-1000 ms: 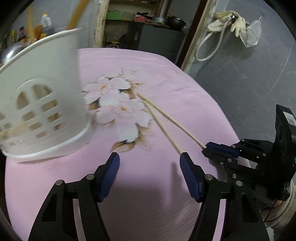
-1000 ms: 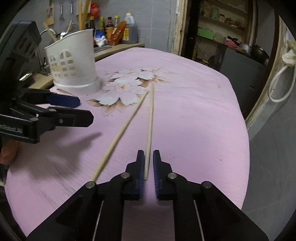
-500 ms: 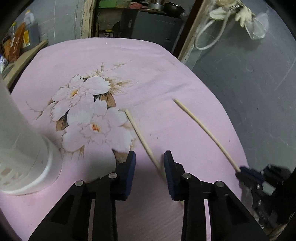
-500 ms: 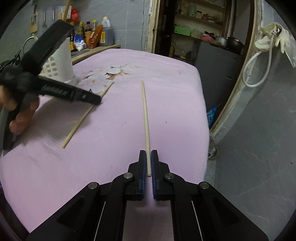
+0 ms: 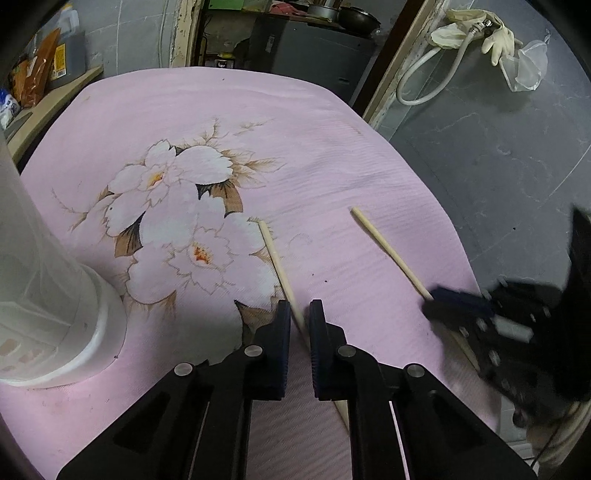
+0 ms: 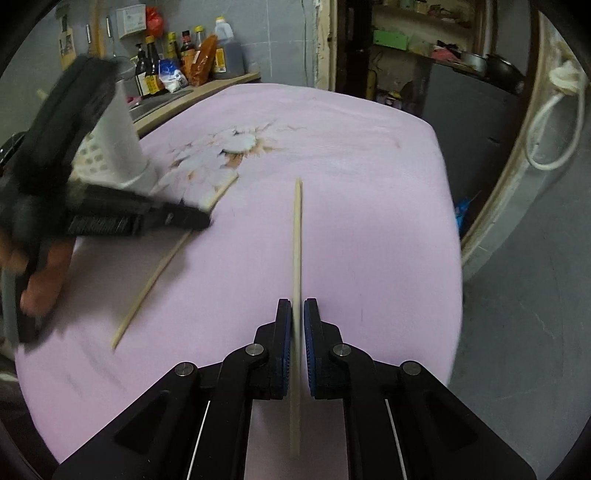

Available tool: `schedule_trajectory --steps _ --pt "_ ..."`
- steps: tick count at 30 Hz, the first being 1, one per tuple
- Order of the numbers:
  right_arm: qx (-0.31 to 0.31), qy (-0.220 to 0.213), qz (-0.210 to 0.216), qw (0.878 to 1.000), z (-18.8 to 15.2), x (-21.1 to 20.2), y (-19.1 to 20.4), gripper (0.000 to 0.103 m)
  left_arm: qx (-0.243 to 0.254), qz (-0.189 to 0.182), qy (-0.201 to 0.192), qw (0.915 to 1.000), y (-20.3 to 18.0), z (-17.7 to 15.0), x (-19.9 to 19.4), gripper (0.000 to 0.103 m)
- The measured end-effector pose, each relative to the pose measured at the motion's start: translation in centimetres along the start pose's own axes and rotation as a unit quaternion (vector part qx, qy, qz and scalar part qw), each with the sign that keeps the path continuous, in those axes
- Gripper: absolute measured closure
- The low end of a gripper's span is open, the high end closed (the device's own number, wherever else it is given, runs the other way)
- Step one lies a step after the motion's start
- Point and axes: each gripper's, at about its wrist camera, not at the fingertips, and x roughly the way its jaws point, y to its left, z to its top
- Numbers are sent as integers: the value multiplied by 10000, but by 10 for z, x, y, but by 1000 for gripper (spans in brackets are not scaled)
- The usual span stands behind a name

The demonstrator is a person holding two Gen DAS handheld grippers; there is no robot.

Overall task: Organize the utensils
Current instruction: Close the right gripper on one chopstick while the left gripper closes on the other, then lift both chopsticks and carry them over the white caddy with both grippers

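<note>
Two long wooden chopsticks lie on the pink flowered cloth [image 5: 332, 147]. My left gripper [image 5: 296, 318] has closed around the left chopstick [image 5: 275, 256], which runs between its blue pads. My right gripper [image 6: 297, 317] is shut on the right chopstick [image 6: 296, 236], which points straight ahead; in the left wrist view this gripper [image 5: 436, 300] is blurred at the right, on that chopstick [image 5: 388, 249]. The left gripper [image 6: 199, 221] shows blurred in the right wrist view, over the other chopstick [image 6: 155, 277]. The white slotted utensil holder [image 5: 40, 288] stands at the left, also in the right wrist view [image 6: 114, 151].
The table edge drops to a grey floor [image 5: 517, 166] on the right. A counter with bottles and packets [image 6: 177, 70] runs behind the table. A dark cabinet [image 5: 314, 48] and a hose with gloves [image 5: 476, 33] are beyond the far edge.
My left gripper moved from beside the holder to the left chopstick and closed around it. My right gripper slid forward along its chopstick and swung it away from the other one.
</note>
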Motion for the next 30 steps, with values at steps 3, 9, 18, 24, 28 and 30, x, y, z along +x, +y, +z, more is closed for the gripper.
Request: schedule_trajectory --steps 3,9,18,24,28,30 --pt "21 129 199 9997 20 14 -2 97 8 -27 -27 10000 0 -2 0 96" --pt "-121 396 276 9988 42 33 5 97 32 -42 -61 10000 1 -9 -4 97" --pt "129 234 369 9990 35 23 6 100 101 -121 -89 9998 -3 -21 -17 101" --pt "470 -546 570 9958 10 -9 11 100 260 -204 -445 9985 -13 -36 -36 101" --pt "534 -1303 539 9886 -3 -41 17 100 376 -221 -1077 9932 -18 -46 -62 101" --pt "486 -1740 425 9826 -10 -58 23 100 450 -231 -1572 9863 -21 -52 -79 101"
